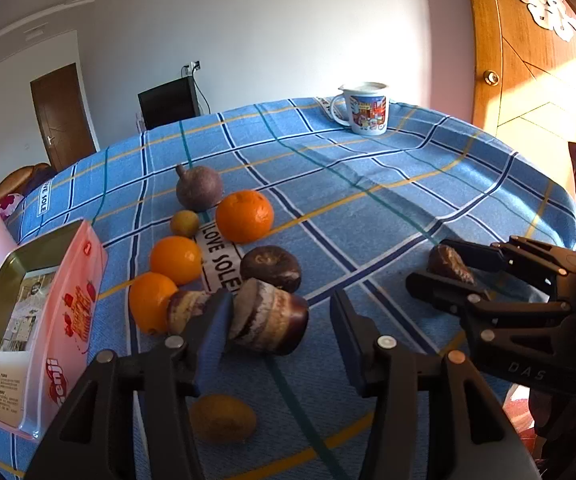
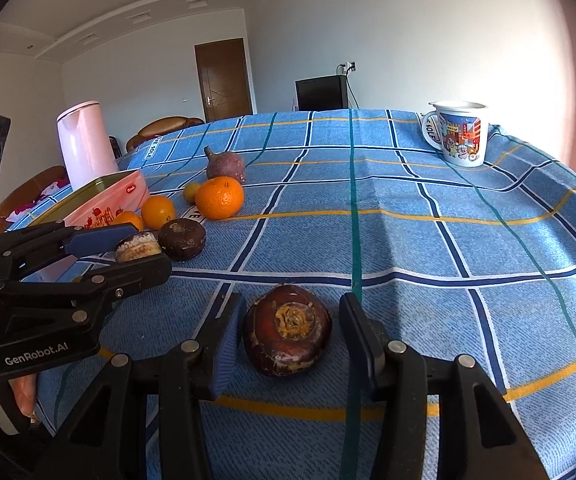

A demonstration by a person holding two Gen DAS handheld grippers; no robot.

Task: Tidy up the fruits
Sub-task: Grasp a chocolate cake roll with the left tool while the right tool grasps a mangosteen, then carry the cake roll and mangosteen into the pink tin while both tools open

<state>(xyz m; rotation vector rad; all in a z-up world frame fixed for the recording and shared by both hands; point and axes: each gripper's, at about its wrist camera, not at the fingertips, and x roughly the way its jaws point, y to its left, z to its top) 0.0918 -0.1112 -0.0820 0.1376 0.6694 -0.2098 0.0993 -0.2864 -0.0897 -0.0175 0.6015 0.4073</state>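
Note:
My left gripper (image 1: 284,320) is open, with a brown water chestnut (image 1: 272,320) lying between its fingers against the left pad; it also shows in the right wrist view (image 2: 138,246). My right gripper (image 2: 290,332) is open around another water chestnut (image 2: 288,330) on the blue checked cloth (image 2: 428,240), not touching it. A third chestnut (image 1: 271,266) lies behind the left one. Oranges (image 1: 244,216) (image 1: 176,259) (image 1: 150,300), a small yellow fruit (image 1: 184,223) and a purple fruit (image 1: 199,187) lie in a cluster. A kiwi (image 1: 223,418) lies under the left gripper.
An open pink tin box (image 1: 40,320) stands at the left. A pink kettle (image 2: 84,144) stands behind it. A printed mug (image 2: 460,132) stands at the far right. The table edge falls away on the right.

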